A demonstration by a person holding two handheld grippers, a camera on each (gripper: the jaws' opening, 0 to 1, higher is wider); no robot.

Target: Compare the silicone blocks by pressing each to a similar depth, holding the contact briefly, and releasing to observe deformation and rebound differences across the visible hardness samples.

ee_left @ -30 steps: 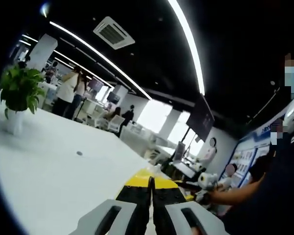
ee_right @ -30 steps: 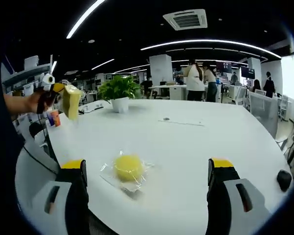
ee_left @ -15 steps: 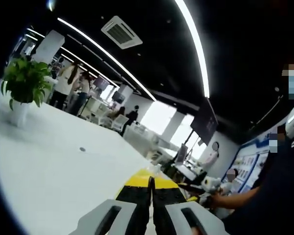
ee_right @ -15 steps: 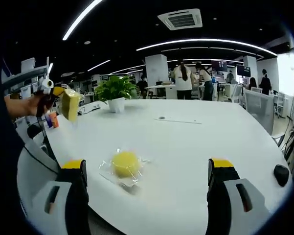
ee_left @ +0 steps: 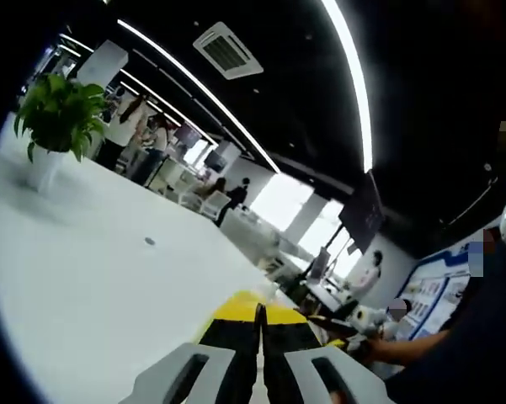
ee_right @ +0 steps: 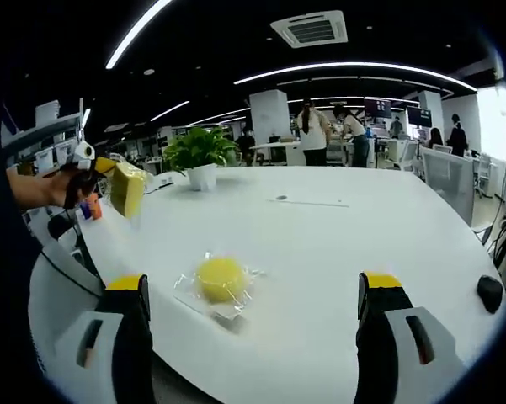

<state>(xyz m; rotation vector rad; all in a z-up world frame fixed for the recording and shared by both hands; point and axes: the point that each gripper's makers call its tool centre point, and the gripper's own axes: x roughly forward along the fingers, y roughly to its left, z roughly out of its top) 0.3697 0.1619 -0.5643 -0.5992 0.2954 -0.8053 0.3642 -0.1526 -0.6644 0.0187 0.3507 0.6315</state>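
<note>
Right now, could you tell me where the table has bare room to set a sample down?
The widest bare patch runs right of the bagged yellow block to the dark object near the table edge. More room lies between that block and the potted plant. The left edge is crowded, where the left gripper holds a yellow piece.

A broad white desk (ee_right: 337,252) is seen in the right gripper view, and its surface (ee_left: 84,278) also spreads across the left gripper view. A green potted plant (ee_right: 201,156) in a white pot is stood on the far part of the desk; it is seen again at the upper left of the left gripper view (ee_left: 59,118). A small dark round spot (ee_right: 280,199) is set into the desktop. A black mouse-like object (ee_right: 491,294) lies near the desk's right edge. Two people (ee_right: 328,133) are standing beyond the desk. A ceiling air vent (ee_right: 311,29) is mounted between long light strips (ee_right: 354,69)
</note>
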